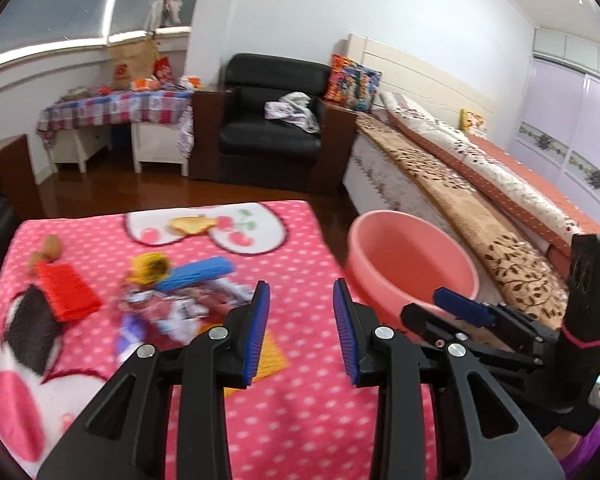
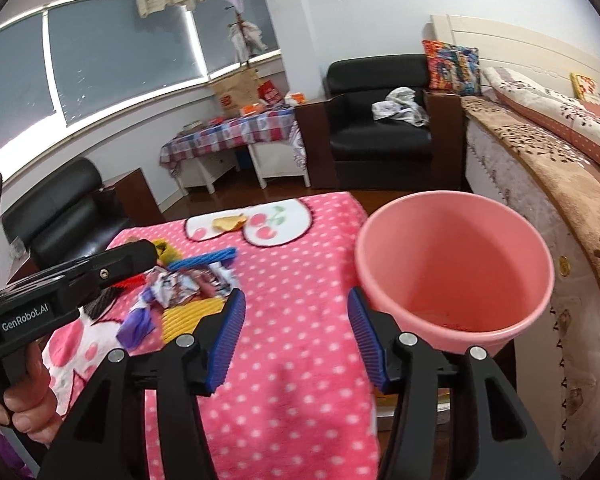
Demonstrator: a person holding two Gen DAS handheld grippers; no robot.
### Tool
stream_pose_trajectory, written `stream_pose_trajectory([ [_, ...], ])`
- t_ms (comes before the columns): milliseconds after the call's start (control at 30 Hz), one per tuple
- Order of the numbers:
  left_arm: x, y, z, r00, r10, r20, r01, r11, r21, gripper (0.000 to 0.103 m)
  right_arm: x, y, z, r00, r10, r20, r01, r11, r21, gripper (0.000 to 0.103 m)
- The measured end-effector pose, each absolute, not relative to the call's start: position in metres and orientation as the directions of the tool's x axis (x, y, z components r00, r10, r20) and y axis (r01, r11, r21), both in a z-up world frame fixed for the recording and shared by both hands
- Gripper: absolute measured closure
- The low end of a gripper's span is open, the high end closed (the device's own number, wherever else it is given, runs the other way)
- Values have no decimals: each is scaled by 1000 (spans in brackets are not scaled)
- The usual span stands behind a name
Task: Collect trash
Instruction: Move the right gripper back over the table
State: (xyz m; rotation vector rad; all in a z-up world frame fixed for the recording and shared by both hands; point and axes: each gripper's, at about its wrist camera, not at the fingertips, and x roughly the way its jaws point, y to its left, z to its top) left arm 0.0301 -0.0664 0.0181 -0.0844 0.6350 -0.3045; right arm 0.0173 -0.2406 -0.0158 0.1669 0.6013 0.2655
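A pink bucket stands beside the right edge of a table under a pink dotted blanket; it also shows in the right wrist view. On the blanket lie a crumpled snack wrapper, a yellow crumpled piece, a blue block, a red block, a yellow pad, a yellow peel and nuts. My left gripper is open and empty above the blanket, right of the wrapper. My right gripper is open and empty, next to the bucket's left wall.
A black armchair with cloth on it stands at the back. A bed with a brown patterned cover runs along the right. A side table with a checked cloth stands by the window. Dark wooden floor lies between.
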Motion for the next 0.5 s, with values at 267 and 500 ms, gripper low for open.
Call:
stream_pose_trajectory([
  [267,8,-29,5,780,-199,-594,157,980,-122,70,14,-214,-22,765,333,-551,-250,942,223,47],
  [500,3,11,-25,743,-113,-660,40,991,-125,70,17,-200,-32,734,364,-573,-283,931,229,46],
])
